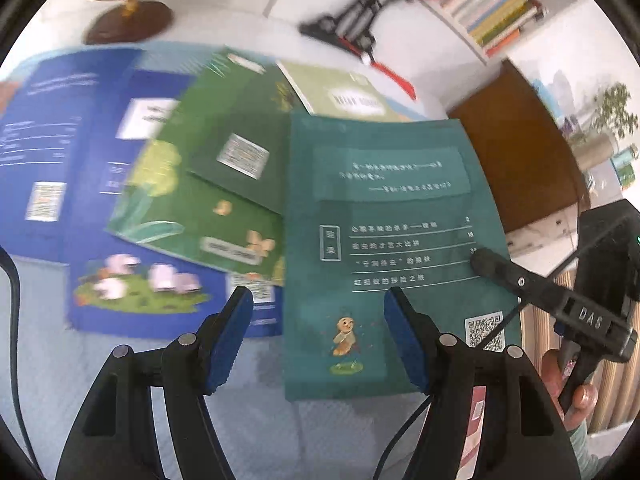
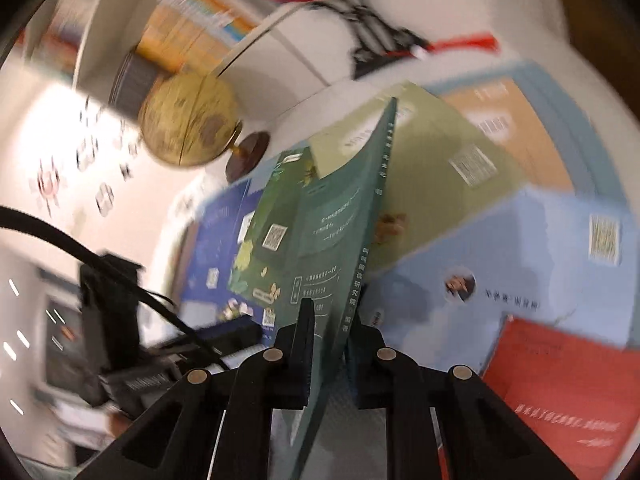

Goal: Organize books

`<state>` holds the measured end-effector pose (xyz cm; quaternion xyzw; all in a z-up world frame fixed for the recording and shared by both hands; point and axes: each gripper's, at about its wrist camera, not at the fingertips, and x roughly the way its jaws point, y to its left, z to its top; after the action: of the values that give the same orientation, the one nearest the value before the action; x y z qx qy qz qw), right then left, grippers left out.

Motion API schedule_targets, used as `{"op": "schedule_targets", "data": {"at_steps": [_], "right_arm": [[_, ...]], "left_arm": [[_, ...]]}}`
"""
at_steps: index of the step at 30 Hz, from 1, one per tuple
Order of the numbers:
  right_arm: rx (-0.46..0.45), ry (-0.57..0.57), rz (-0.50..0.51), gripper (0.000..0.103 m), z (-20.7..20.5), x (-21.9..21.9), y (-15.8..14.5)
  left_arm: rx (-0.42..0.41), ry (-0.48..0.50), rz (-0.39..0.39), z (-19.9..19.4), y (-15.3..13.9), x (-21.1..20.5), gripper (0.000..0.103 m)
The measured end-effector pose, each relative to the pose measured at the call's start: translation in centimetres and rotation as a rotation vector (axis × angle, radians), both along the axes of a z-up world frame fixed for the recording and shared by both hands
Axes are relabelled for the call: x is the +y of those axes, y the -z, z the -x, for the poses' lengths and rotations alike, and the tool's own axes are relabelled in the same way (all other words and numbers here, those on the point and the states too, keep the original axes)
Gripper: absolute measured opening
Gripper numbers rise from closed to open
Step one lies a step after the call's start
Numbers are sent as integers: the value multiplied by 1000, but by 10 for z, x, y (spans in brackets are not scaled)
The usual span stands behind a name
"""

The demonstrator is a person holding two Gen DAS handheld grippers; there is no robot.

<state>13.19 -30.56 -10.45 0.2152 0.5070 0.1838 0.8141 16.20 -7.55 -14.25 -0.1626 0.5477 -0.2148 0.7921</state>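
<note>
1. The right hand-held gripper is clenched on the teal book, pinching it along one edge near the spine. The book is lifted and tilted above the other books spread on the surface. Held by such a narrow strip, I'd worry that the thin cover bends or slides out of the pads.

2. The left hand-held gripper is released, its jaws standing wide apart and holding nothing. It hangs just over the near edge of the teal book. If it closes carelessly it could catch a corner and crease it.

3. Under the teal book the green books and the blue books lie overlapping, askew, toward the left side of the surface. A swing of the raised book could drag them further out of order.

4. On the right side sit a pale blue book and a red book. They lie close below the grip, so a dropped book would land on them.

5. The globe stands at the far edge of the surface. A wide sweep toward the shelf could knock it.
</note>
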Motion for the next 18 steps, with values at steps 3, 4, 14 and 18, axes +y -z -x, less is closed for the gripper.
{"op": "schedule_targets", "data": {"at_steps": [3, 4, 14, 18], "right_arm": [[-47, -74, 76, 15, 2, 27, -24], [-60, -95, 95, 15, 2, 38, -32], [-27, -317, -16, 31, -14, 152, -46], [20, -329, -50, 56, -9, 168, -26]], "left_arm": [[-35, -49, 20, 10, -17, 24, 65], [-47, -69, 25, 13, -22, 34, 65], [-90, -413, -74, 32, -33, 167, 65], [-59, -443, -134, 36, -23, 201, 65]]}}
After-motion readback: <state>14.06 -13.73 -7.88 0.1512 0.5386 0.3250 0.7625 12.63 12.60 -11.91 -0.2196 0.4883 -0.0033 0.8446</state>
